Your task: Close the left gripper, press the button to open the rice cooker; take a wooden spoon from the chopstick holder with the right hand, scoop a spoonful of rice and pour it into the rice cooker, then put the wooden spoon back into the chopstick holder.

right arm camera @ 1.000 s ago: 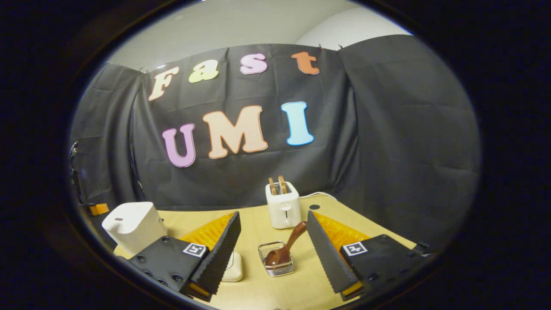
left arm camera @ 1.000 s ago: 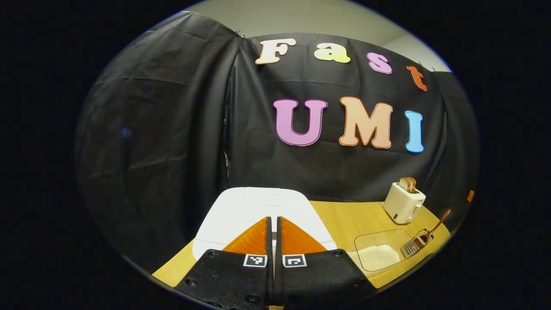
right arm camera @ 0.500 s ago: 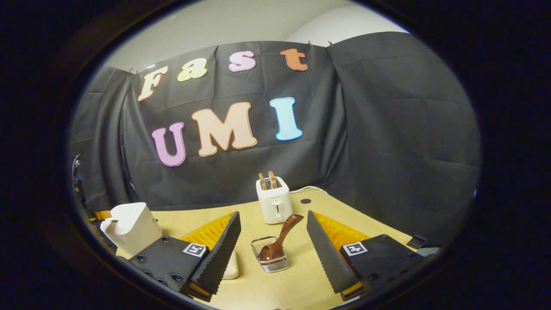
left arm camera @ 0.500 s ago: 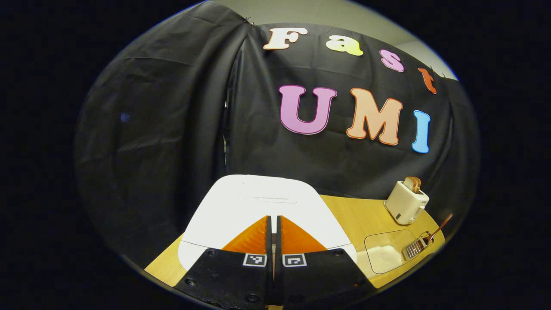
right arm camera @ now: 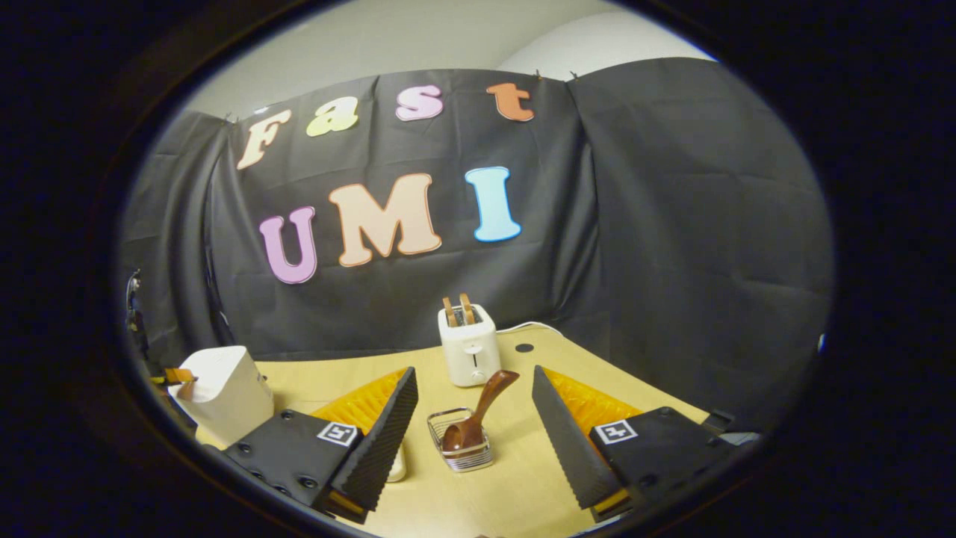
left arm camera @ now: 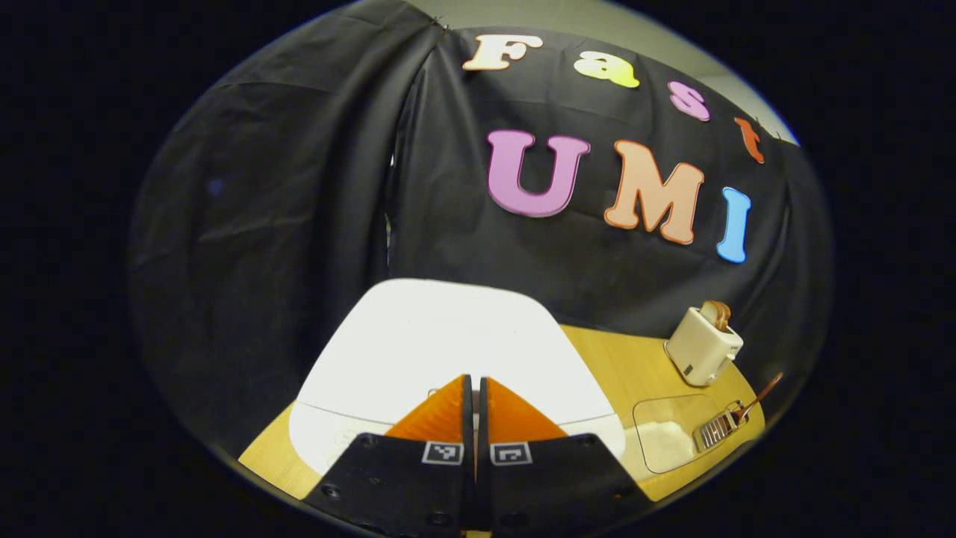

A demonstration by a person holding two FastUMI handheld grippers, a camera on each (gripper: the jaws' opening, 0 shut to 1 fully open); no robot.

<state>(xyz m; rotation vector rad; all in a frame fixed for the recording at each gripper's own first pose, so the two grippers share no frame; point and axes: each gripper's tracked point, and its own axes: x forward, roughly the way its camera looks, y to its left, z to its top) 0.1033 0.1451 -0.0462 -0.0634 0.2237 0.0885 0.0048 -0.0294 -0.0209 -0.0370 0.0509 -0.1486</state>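
Left gripper (left arm camera: 471, 388), fingers pressed together and empty, sits over the front of the white cooker (left arm camera: 441, 344), lid down. Right gripper (right arm camera: 474, 418) gapes wide, empty, facing the spoon (right arm camera: 474, 418) leaning in its wire holder (right arm camera: 459, 452) on the table (right arm camera: 515, 493). Toaster (right arm camera: 469, 345) behind.

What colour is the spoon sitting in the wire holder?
Dark reddish-brown wood; the spoon shows best in the right gripper view, resting in the wire holder.
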